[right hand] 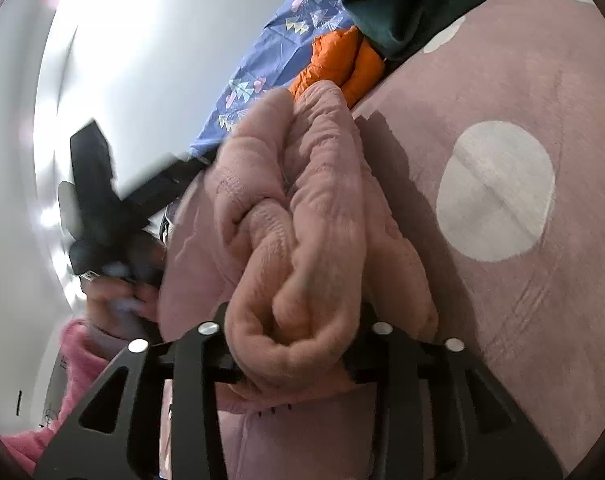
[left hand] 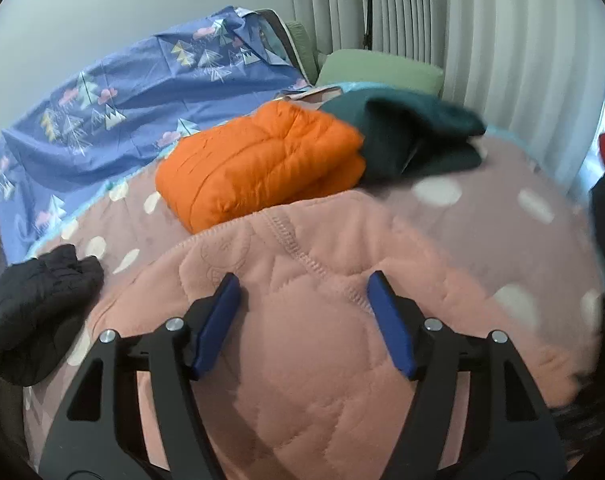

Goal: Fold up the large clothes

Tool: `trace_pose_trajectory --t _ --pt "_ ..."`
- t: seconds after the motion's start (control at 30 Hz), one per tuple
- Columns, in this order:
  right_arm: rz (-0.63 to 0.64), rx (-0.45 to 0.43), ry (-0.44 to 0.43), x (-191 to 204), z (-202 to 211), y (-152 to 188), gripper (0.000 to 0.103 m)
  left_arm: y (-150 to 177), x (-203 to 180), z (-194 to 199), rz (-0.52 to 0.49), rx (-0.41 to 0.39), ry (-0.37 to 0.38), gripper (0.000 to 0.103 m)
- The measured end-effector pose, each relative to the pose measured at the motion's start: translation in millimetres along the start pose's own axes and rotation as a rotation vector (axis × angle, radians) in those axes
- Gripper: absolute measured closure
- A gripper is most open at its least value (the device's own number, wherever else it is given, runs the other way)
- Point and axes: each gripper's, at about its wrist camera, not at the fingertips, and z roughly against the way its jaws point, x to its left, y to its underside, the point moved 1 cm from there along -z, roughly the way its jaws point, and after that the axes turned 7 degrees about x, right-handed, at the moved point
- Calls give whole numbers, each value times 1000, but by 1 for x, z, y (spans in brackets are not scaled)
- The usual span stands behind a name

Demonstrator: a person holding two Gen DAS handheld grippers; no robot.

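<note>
Pink quilted garment [left hand: 302, 320], a thick fleecy piece with stitched diamond panels and a raised overlock seam, is lying spread on the bed directly under the left gripper [left hand: 302, 320], whose blue-padded fingers [left hand: 218, 324] are standing wide apart above the cloth and gripping nothing. In the right wrist view the same garment [right hand: 302, 248] is gathering into several rounded, bunched folds, and the right gripper [right hand: 298, 340] is clamping its jaws on that thick bundle; the pads themselves are buried in the fabric. Beside the bundle, the mauve bed blanket [right hand: 542, 320] is showing a soft napped surface with large white dots. To the left in that view, the person's hand [right hand: 118, 300], blurred, is holding the black frame of the other gripper. Nearer the left edge of the bed, a crumpled black garment [left hand: 38, 312] is resting on the blanket, just beside the pink one. Farther on, a folded orange puffer jacket [left hand: 258, 164], smooth and channel-quilted, is forming a plump rectangular stack, touching a dark teal fleece garment [left hand: 402, 132] heaped loosely to its right. Behind these, a blue sheet [left hand: 114, 112] printed with trees and clouds is lying rumpled against the wall, with a pale green pillow [left hand: 382, 68] and pleated grey-white curtains [left hand: 482, 40] farthest back.
</note>
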Motion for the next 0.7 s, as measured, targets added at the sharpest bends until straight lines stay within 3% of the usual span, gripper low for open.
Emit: trace_pose_trajectory --t 0.13,0.17,0.27,0.33,0.37,0.43,0.5,0.57,0.7 --pt "153 -41 179 22 19 4 47 1 -4 -2 -22 -2 -54 34" --pt "208 -69 252 30 28 7 46 1 -7 -3 -35 -2 -72 34" --pt "253 -133 305 41 46 11 48 1 -11 -3 -50 -3 -91 34" --pt "288 -171 292 52 54 10 82 1 -10 -4 -47 -3 -84 34" --pt "317 -183 272 59 55 12 86 1 -9 -4 -48 -1 -80 34" --pt "360 -174 249 63 55 14 90 1 -9 -4 -48 3 -83 33" --pt "348 -87 352 55 26 10 91 1 -10 -4 -52 2 -93 33" --pt "309 -34 440 34 5 9 99 2 -12 -4 -58 -1 -96 32" --pt "350 -43 521 36 0 17 99 4 -29 -4 -124 -22 -167 31"
